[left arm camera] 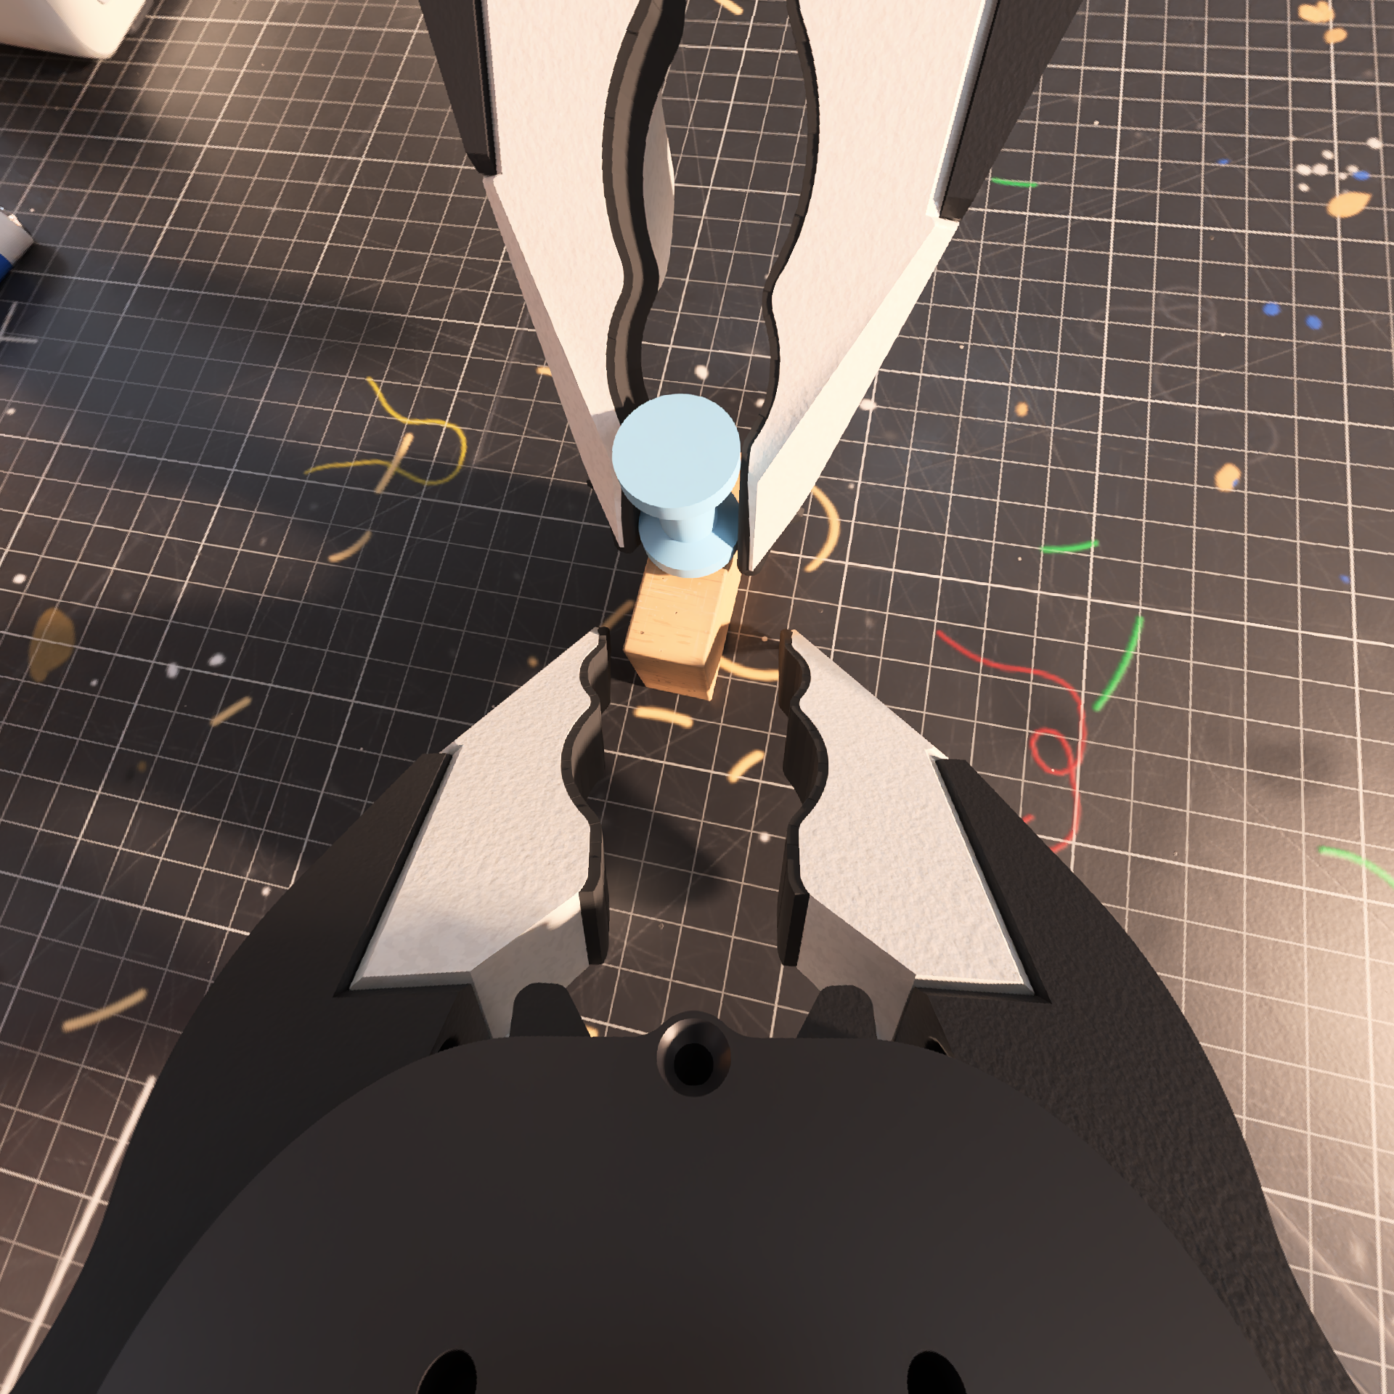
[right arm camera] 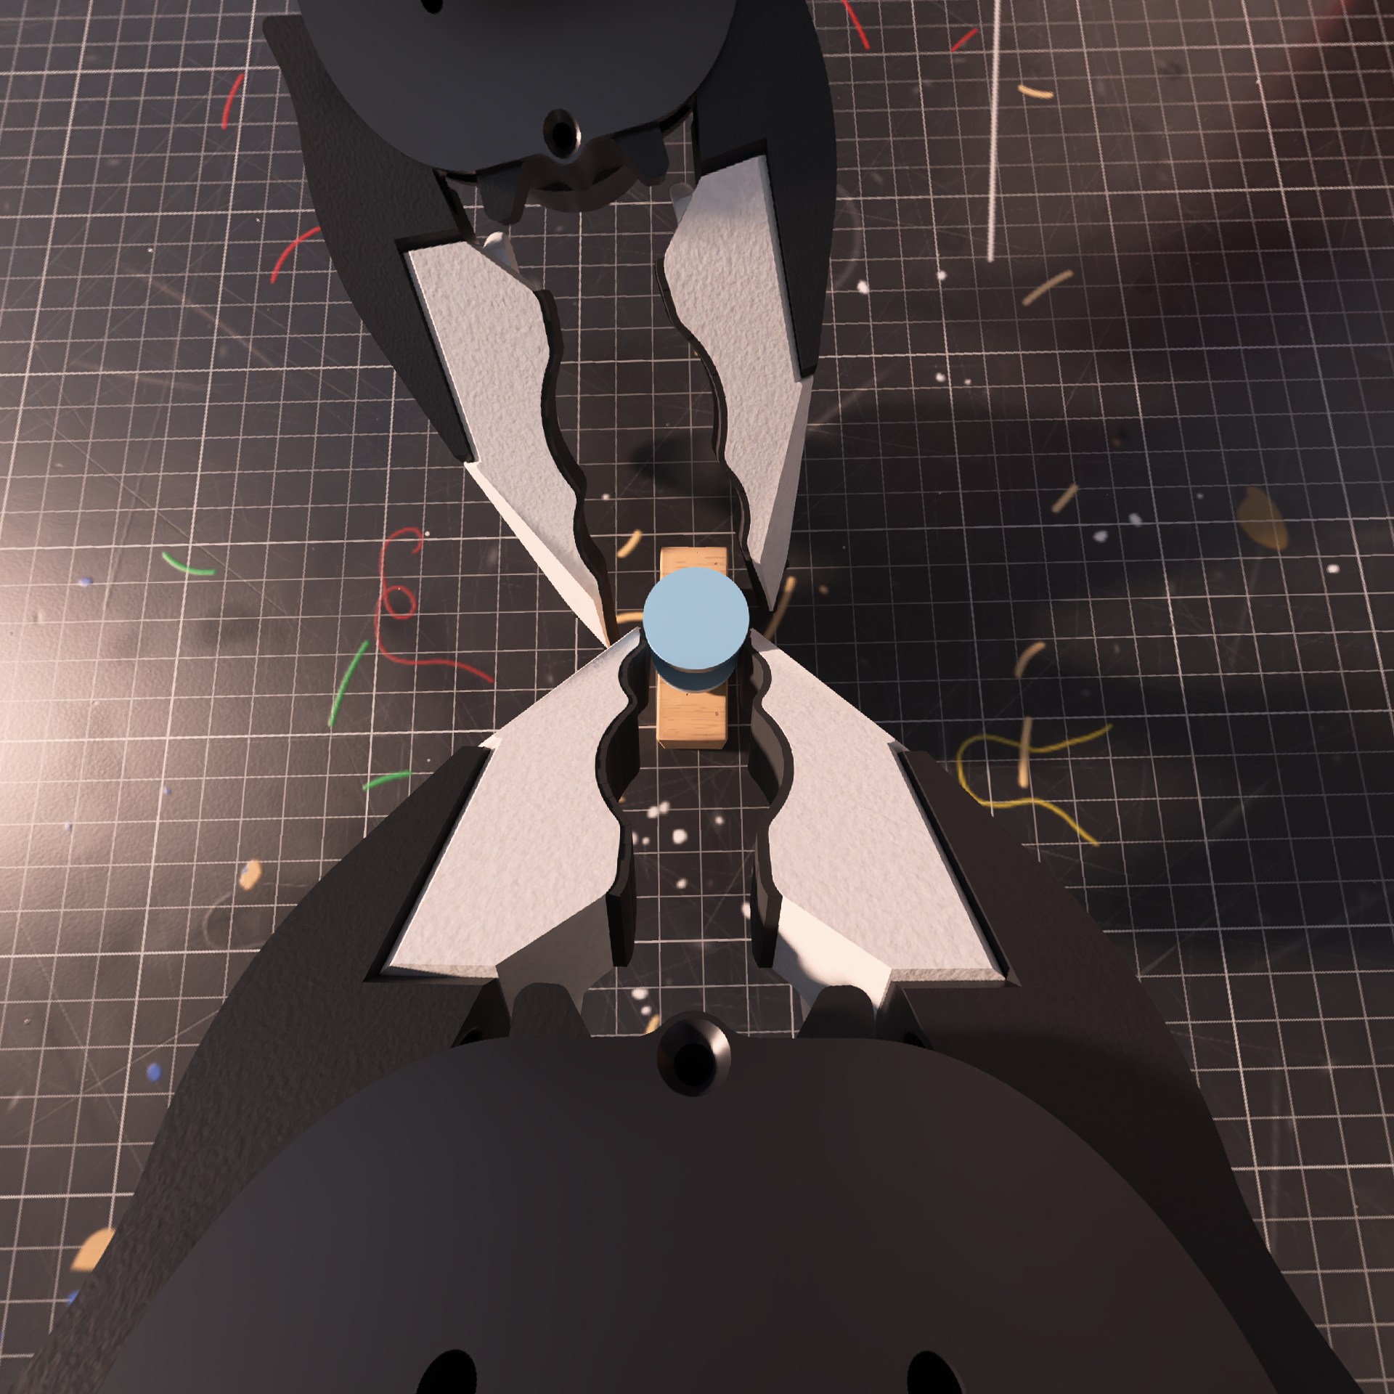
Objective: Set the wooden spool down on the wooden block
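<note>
while the right gripper [right arm camera: 694,649] grips the spool [right arm camera: 695,620] mid-frame, lower it level onto the block [right arm camera: 691,716]; left gripper [left arm camera: 694,637] released.

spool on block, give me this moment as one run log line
spool: upright on block | right gripper: shut on spool | left gripper: open, empty, by block | surface: cutting mat

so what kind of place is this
Probably a craft or hobby workbench: a dark gridded cutting mat, scuffed and flecked with paint, with a small wooden block on it under a light blue spool.
</note>
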